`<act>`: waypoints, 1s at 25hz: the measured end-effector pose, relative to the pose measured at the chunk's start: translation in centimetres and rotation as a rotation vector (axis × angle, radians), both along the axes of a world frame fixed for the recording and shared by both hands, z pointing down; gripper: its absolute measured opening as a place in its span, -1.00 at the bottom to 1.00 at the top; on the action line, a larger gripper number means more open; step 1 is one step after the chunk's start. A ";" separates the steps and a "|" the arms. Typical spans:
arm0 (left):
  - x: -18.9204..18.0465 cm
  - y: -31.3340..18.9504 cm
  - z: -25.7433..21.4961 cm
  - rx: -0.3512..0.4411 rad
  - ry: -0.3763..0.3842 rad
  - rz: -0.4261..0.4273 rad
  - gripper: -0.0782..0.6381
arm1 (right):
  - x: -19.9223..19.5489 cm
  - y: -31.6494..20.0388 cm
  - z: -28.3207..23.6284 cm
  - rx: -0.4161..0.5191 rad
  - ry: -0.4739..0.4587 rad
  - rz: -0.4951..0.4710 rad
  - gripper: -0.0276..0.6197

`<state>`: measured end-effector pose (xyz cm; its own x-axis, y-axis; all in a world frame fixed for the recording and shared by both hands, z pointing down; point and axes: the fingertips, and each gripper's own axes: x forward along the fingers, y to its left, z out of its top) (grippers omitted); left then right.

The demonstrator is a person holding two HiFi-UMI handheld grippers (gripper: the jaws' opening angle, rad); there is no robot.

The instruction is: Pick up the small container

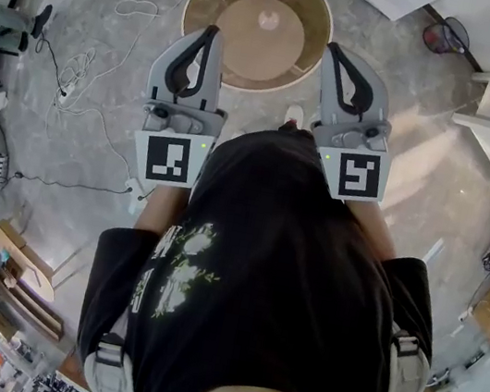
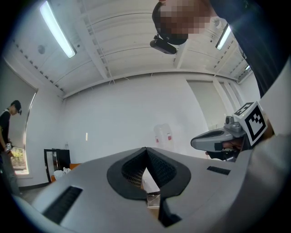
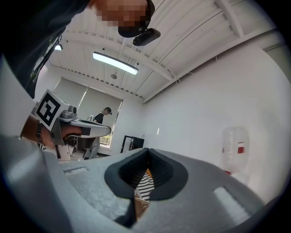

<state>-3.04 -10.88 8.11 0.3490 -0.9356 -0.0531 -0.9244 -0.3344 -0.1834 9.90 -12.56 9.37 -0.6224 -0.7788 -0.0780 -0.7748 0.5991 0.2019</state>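
Wood makes the round table (image 1: 243,49). Your left gripper (image 1: 212,32) and right gripper (image 1: 333,48) hang by its near edge, clenched on nothing, probably because you haven't started reaching.

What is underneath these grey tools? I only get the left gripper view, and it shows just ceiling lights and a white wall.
Observer: The head view shows a round brown wooden table on the grey stone floor, just beyond the tips of the left gripper and right gripper.
Operator: Is anything on it?
Observer: A small pale object sits near its middle; it is too small to identify.
Operator: Is the other tool holding something?
Observer: No. The right gripper view shows its jaws closed together with nothing held.
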 end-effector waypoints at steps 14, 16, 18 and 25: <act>4.4 -4.0 2.5 -0.044 0.019 -0.150 -0.78 | 4.2 -5.8 2.6 -0.029 0.009 -0.155 -0.92; 5.1 -4.2 3.1 -0.056 0.018 -0.165 -0.78 | 4.9 -6.3 3.1 -0.041 -0.003 -0.161 -0.92; 5.7 -4.7 3.6 -0.070 0.017 -0.172 -0.78 | 5.7 -6.9 3.6 -0.057 -0.005 -0.162 -0.92; 5.5 -8.2 3.4 -0.092 0.006 -0.160 -0.78 | 5.9 -10.0 4.3 -0.107 0.005 -0.154 -0.92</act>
